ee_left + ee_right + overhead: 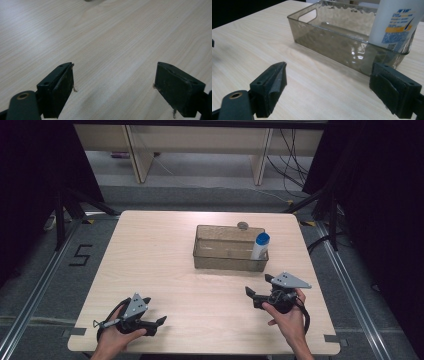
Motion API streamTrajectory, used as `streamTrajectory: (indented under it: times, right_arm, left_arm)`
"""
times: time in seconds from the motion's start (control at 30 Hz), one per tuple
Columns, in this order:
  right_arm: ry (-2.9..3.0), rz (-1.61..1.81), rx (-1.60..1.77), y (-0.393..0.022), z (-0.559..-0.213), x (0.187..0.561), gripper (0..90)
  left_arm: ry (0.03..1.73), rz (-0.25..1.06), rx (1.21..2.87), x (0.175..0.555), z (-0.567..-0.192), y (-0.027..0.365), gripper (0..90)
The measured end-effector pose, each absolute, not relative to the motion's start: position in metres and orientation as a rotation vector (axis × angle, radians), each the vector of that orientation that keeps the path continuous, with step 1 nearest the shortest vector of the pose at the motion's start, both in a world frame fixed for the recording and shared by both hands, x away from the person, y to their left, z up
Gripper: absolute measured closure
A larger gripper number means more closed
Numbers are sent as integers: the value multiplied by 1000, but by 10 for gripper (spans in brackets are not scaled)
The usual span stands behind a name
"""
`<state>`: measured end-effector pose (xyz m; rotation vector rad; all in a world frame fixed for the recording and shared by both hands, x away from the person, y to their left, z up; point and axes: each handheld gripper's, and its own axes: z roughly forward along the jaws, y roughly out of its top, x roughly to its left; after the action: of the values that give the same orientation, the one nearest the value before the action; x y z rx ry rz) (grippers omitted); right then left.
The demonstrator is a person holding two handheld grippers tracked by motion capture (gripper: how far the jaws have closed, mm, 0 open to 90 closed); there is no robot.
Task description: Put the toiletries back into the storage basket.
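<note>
A clear smoky plastic bin (220, 262) stands at the table's centre right, seen close in the right gripper view as the bin (337, 47). A white bottle with a blue cap (260, 245) stands upright in its right end; its printed body is the bottle (395, 22). My right gripper (259, 286) is open, held just in front of the bin's near wall, nothing between its jaws. My left gripper (156, 320) is open low over bare wood near the front left edge. In their own views, left gripper (113, 86) and right gripper (328, 86) each show wide-spread jaws.
A small round grey object (242, 225) lies on the table (150, 255) just behind the bin. Dark curtains flank both sides. Floor rails, cables and white furniture legs lie beyond the far edge.
</note>
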<state>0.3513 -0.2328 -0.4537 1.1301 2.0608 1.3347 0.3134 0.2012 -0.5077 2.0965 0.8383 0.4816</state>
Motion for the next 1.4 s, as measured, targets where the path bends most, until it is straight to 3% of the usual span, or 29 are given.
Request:
streamTrajectory:
  times: [1.4]
  right_arm:
    - [2131,1322,1180,-246,-479,317,156]
  left_arm:
    - [843,488,2094,313,-507,201,154]
